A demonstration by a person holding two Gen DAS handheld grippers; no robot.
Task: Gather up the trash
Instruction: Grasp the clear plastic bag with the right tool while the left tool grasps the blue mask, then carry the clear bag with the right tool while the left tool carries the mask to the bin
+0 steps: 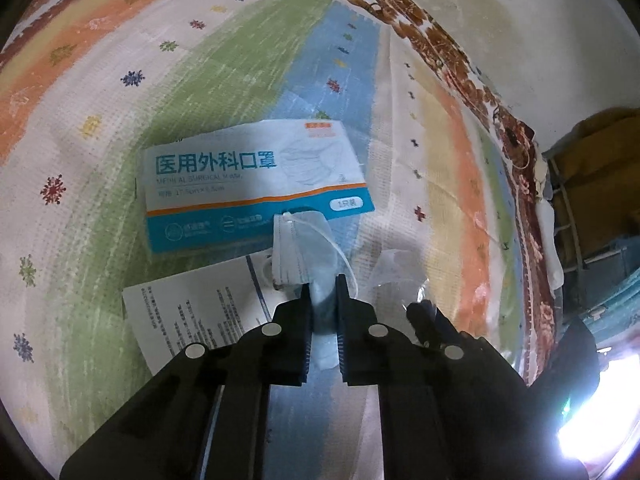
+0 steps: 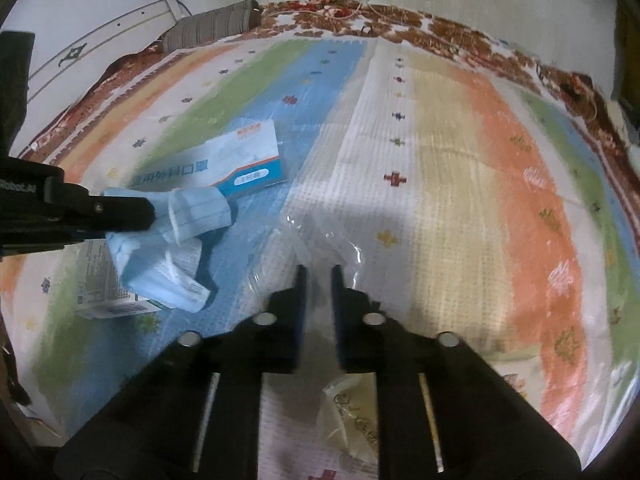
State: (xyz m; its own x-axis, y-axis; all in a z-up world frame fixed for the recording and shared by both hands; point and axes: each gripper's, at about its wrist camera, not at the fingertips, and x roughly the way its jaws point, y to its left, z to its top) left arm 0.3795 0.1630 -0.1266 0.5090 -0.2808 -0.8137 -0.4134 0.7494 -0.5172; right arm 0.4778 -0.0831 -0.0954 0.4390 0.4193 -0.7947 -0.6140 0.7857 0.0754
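Note:
My left gripper point(image 1: 323, 280) is shut on a pale blue surgical mask point(image 1: 302, 248) and holds it above the striped mat. In the right wrist view the mask point(image 2: 176, 240) hangs from the left gripper's fingers point(image 2: 120, 210). A white and blue mask packet point(image 1: 252, 184) lies flat behind it and also shows in the right wrist view point(image 2: 240, 164). A printed leaflet point(image 1: 192, 312) lies at the left. My right gripper point(image 2: 319, 270) is shut on a clear plastic wrapper point(image 2: 332, 240) on the mat.
A striped woven mat point(image 2: 460, 160) covers the surface, with a brown flowered border point(image 2: 400, 28) along the far edge. A crumpled cream wrapper point(image 2: 352, 412) lies under my right gripper. A small white box point(image 2: 104, 300) lies left. A white wall is behind.

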